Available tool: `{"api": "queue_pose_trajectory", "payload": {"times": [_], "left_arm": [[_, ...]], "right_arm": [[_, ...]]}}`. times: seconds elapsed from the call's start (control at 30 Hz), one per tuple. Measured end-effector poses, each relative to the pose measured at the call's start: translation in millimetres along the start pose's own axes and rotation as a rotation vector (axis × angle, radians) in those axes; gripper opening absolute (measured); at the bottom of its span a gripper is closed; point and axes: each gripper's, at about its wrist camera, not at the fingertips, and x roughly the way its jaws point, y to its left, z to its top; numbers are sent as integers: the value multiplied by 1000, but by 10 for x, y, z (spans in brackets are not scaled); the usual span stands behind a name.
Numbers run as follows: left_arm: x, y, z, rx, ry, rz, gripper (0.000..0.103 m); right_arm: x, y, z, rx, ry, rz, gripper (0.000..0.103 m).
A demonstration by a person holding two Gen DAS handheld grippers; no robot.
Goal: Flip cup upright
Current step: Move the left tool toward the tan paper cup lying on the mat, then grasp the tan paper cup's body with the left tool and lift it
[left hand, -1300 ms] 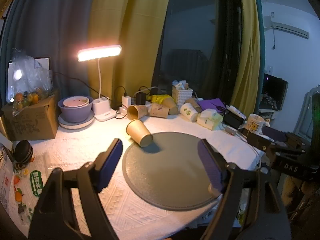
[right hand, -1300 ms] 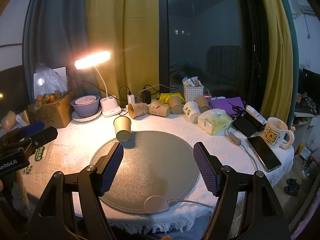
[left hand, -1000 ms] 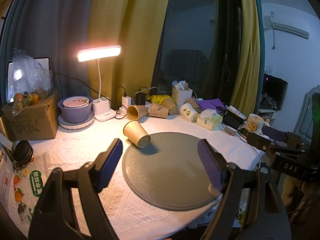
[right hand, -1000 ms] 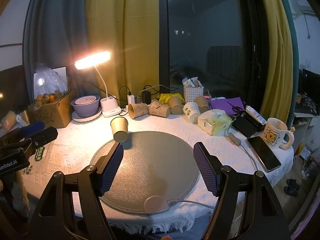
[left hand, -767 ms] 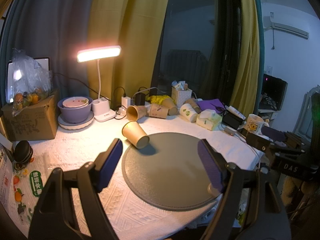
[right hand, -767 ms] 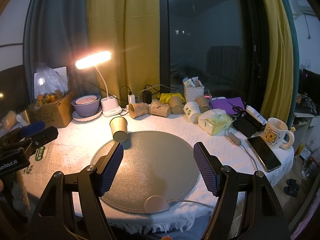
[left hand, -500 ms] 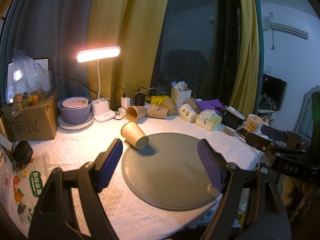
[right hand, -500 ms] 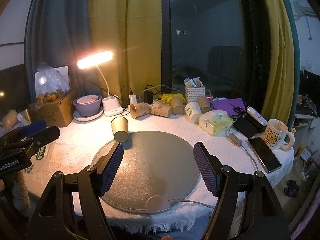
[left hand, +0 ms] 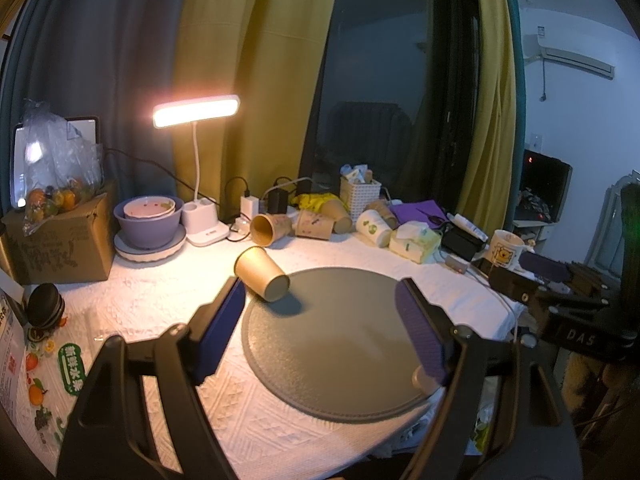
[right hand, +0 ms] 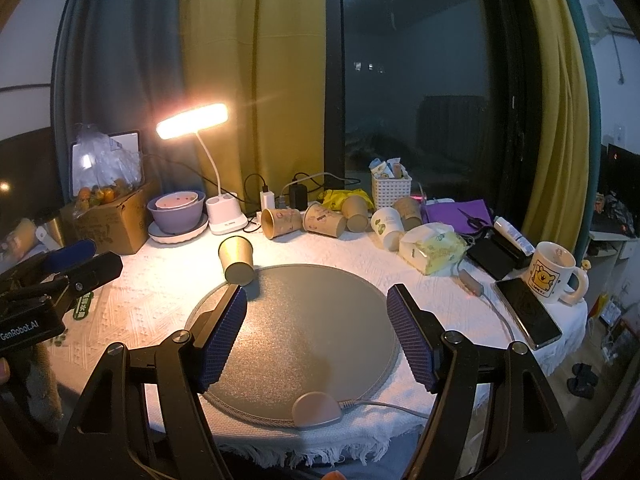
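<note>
A brown paper cup (left hand: 262,272) lies on its side at the far left rim of the round grey mat (left hand: 344,344), its bottom toward me and its mouth toward the lamp. It also shows in the right wrist view (right hand: 237,259), at the edge of the mat (right hand: 312,332). My left gripper (left hand: 320,328) is open and empty, held above the mat's near side, the cup just past its left finger. My right gripper (right hand: 316,336) is open and empty over the mat, well short of the cup.
Several more paper cups (right hand: 320,220) lie along the back by a white basket (right hand: 391,192). A lit desk lamp (right hand: 192,121), purple bowls (right hand: 176,210), a cardboard box (right hand: 112,220), tissue pack (right hand: 434,248), phone (right hand: 528,308) and mug (right hand: 554,272) ring the mat.
The lying cup has rolled a little to the left and away along the mat's rim. Both grippers stay open and nearly still.
</note>
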Motion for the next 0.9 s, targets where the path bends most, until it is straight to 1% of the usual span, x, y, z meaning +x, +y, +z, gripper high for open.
{"api": "queue_pose_trajectory", "payload": {"times": [0.2, 0.23, 0.3, 0.33, 0.37, 0.47, 0.5, 0.57, 0.67, 0.7, 0.77, 0.83, 0.9], "left_arm": [[-5, 10, 9, -3, 5, -3, 78], [-14, 18, 0, -44, -15, -22, 78], [-6, -12, -11, -45, -12, -23, 78], [6, -4, -21, -112, -32, -57, 78], [24, -17, -23, -113, -26, -60, 78], [197, -75, -62, -100, 14, -70, 78], [275, -75, -87, -47, 60, -45, 78], [400, -60, -112, -59, 112, -49, 78], [608, -38, -143, -52, 156, -39, 78], [689, -16, -155, -33, 161, -26, 78], [838, 16, -158, -38, 170, -19, 78], [987, 90, -177, -53, 208, -9, 78], [1137, 170, -169, -64, 216, 0, 78]], "right_arm": [[9, -2, -6, -1, 1, 1, 76], [14, -10, -12, -1, 3, 2, 75], [30, -12, -14, -4, 8, 2, 76], [41, -12, -14, -7, 9, 2, 76], [58, -17, -12, -8, 12, 0, 76], [139, -26, -7, -11, 26, -6, 76], [178, -30, -5, -14, 33, -8, 76], [290, -57, -6, -16, 53, -14, 76], [483, -119, -11, -7, 88, -18, 76], [546, -144, -15, -3, 99, -19, 75], [705, -201, -15, 5, 125, -21, 75], [853, -246, 0, 14, 148, -19, 75], [998, -285, 21, 21, 170, -16, 76]]}}
